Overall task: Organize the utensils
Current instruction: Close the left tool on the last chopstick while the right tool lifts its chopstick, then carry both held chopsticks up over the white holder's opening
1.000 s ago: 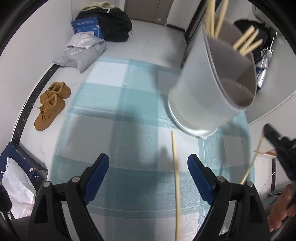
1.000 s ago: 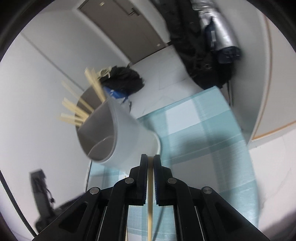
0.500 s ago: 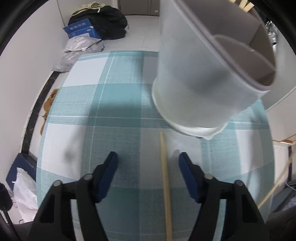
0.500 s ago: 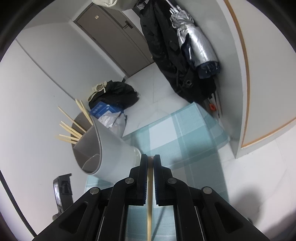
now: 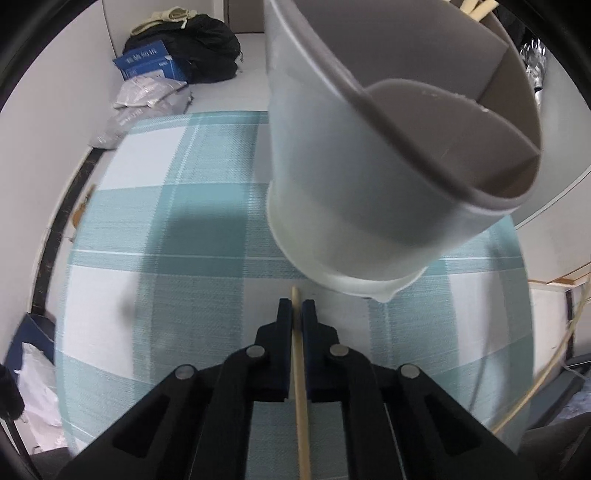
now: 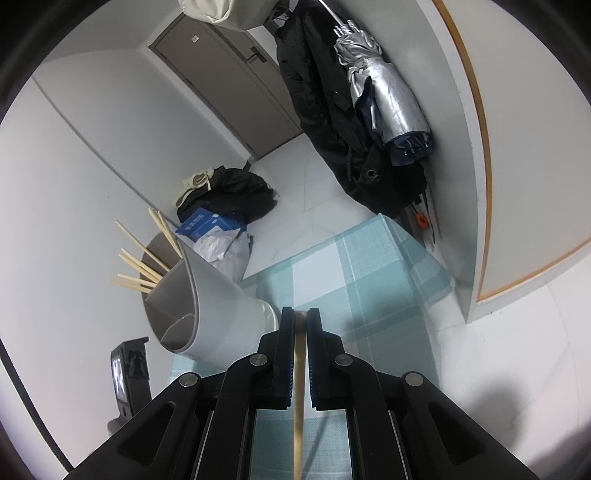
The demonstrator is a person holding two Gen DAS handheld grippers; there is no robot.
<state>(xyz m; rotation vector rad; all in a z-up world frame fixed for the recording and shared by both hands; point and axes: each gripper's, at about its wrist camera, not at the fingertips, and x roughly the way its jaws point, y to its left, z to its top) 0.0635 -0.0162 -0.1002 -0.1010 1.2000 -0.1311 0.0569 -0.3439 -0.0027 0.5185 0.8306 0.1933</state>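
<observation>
Left wrist view: left gripper (image 5: 295, 308) just squeezed shut on a chopstick (image 5: 301, 387) lying on the checked counter (image 5: 192, 229), right beside the foot of the grey holder (image 5: 369, 177). Pick-up step in hand. More sticks (image 5: 476, 5) already poking from the far slot.

Right wrist view: right gripper (image 6: 301, 317) pinched tight on another chopstick (image 6: 298, 413), held near the holder (image 6: 218, 306), which stands to the left. Next, probably: lift, tip upright, drop into the slot with the other sticks (image 6: 142, 266).
</observation>
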